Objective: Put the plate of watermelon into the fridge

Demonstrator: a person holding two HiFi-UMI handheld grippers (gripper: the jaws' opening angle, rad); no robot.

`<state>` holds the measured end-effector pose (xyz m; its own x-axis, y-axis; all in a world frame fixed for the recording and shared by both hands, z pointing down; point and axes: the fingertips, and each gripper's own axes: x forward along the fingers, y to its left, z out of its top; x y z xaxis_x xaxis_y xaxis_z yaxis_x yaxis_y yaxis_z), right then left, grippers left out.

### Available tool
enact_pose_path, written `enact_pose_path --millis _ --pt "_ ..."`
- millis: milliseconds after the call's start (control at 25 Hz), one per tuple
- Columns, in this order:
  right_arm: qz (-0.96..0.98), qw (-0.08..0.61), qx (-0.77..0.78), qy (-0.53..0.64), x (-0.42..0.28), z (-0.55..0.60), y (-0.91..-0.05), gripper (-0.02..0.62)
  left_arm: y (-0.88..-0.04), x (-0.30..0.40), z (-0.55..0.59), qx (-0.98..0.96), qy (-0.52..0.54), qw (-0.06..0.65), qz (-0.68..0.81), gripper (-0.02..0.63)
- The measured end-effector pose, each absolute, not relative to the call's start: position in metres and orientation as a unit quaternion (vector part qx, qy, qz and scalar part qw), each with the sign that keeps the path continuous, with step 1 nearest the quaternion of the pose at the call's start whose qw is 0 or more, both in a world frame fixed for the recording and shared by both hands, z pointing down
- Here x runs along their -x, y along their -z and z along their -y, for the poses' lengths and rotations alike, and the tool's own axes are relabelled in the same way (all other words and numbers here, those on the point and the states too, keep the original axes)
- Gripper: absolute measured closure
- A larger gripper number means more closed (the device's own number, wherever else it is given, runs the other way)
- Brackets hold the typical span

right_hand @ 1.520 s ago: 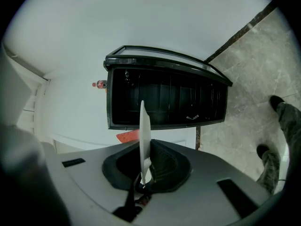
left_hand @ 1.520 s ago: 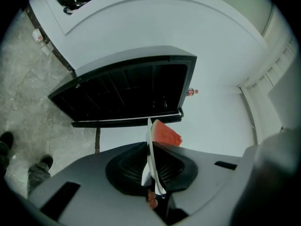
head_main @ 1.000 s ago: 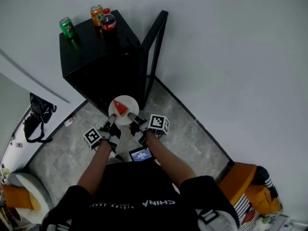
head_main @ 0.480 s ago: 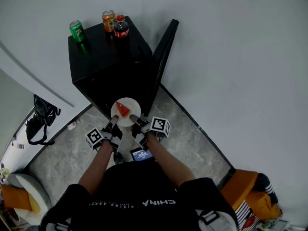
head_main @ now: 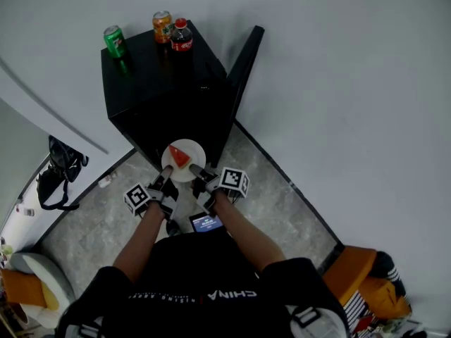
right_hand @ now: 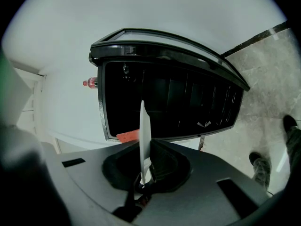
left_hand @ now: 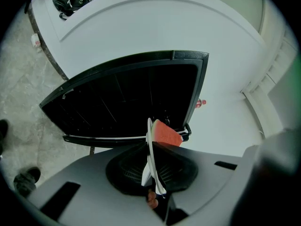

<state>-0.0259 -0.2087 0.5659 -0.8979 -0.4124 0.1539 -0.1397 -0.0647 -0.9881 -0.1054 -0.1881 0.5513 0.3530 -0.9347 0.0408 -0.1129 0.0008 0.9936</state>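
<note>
A white plate [head_main: 185, 167] carrying a red watermelon slice [head_main: 177, 156] is held level in front of the small black fridge [head_main: 162, 90], whose door [head_main: 239, 76] stands open to the right. My left gripper [head_main: 166, 174] is shut on the plate's near-left rim and my right gripper [head_main: 195, 172] is shut on its near-right rim. The left gripper view shows the plate [left_hand: 151, 159] edge-on with the watermelon slice [left_hand: 165, 133] and the dark open fridge [left_hand: 127, 98] beyond. Edge-on in the right gripper view too, the plate [right_hand: 144, 140] sits before the fridge [right_hand: 169, 102] interior.
On the fridge top stand a green can [head_main: 114, 41], an orange can [head_main: 163, 27] and a cola bottle [head_main: 181, 35]. White walls meet behind the fridge. A black bag [head_main: 56, 171] lies on the marble floor at left. An orange bag [head_main: 366, 273] sits at lower right.
The plate and both grippers have edged slightly closer to the open fridge; both grips stay the same.
</note>
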Motion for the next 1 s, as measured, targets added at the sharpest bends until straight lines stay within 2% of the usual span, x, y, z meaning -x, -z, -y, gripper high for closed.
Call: enact_pose_path --millis 600,1000 --pt "-0.66 0.107 0.196 0.718 0.03 0.225 -0.575 0.566 -0.556 0.108 0.204 -0.599 0.37 0.562 0.433 0.572" --pt "-0.648 0.088 0.176 0.736 0.061 0.281 -0.626 0.566 -0.606 0.139 0.257 -0.555 0.408 0.581 0.434 0.571"
